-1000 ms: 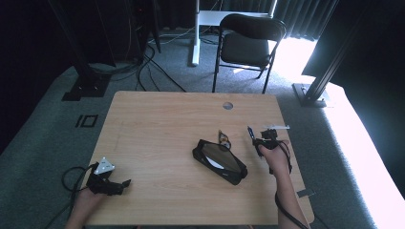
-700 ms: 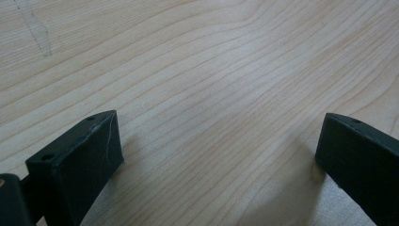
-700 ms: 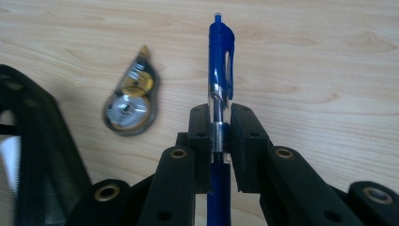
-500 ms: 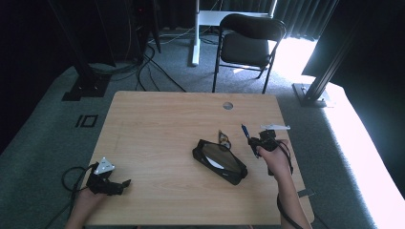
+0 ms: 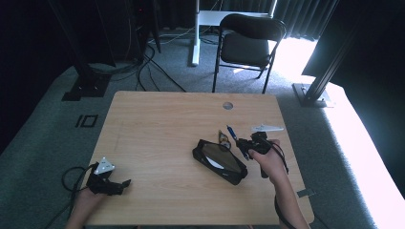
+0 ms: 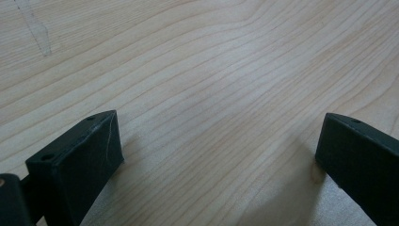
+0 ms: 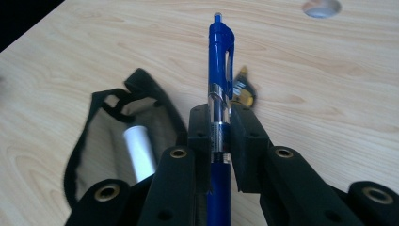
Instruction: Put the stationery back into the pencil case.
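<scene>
Left gripper (image 5: 112,183) is just parked on the table (image 5: 157,129) at the near left corner, jaws spread wide with nothing in them, probably idle. Middle-right, the black pouch (image 5: 219,161) lies unzipped with a white stick (image 7: 139,151) inside. Right gripper (image 7: 221,136) is clamped around a blue pen (image 7: 220,94) just right of the pouch, which looks like it's headed in there.

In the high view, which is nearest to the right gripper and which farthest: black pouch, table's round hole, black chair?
1. Black pouch, beside the right gripper, on its left.
2. Round hole, near the table's far edge.
3. Black chair, on the floor beyond the table.
</scene>
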Action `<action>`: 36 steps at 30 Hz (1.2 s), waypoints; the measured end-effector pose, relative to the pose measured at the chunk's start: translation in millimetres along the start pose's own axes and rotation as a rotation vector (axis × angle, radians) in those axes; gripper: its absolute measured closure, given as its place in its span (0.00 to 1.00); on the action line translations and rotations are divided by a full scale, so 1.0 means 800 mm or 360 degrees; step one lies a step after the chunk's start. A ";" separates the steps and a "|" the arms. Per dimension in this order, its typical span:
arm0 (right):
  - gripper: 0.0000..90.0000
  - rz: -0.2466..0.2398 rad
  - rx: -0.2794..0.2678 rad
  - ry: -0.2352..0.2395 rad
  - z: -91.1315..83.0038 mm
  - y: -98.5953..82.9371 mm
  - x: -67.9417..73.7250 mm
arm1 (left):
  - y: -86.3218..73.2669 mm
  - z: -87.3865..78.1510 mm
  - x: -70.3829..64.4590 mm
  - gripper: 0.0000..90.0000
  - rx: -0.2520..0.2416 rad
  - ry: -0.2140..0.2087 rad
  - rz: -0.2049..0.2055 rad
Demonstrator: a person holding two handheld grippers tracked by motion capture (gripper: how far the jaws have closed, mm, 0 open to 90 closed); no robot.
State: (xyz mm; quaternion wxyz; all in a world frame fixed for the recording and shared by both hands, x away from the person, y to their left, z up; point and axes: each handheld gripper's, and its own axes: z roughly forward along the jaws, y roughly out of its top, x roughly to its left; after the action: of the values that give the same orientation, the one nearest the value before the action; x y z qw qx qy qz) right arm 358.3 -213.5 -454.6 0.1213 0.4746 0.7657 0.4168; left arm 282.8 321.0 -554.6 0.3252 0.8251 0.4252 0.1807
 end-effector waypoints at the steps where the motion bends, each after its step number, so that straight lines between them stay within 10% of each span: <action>1: 0.88 -0.0004 -0.0004 0.0014 0.000 0.001 0.003 | 0.000 0.000 0.000 0.01 0.0000 0.0000 0.0000; 22: 0.88 -0.0295 0.0179 0.0247 0.023 0.003 0.062 | 0.000 0.000 0.000 0.01 0.0000 0.0000 0.0000; 36: 0.88 -0.0413 0.0342 0.0215 0.047 0.002 0.067 | 0.000 0.000 0.000 0.01 0.0000 0.0000 0.0000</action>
State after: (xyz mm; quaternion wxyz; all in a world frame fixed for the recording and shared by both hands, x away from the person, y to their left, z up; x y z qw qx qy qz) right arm 353.3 -149.1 -465.9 0.0710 0.3530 0.8671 0.3442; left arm 282.8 321.0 -554.6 0.3252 0.8251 0.4252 0.1807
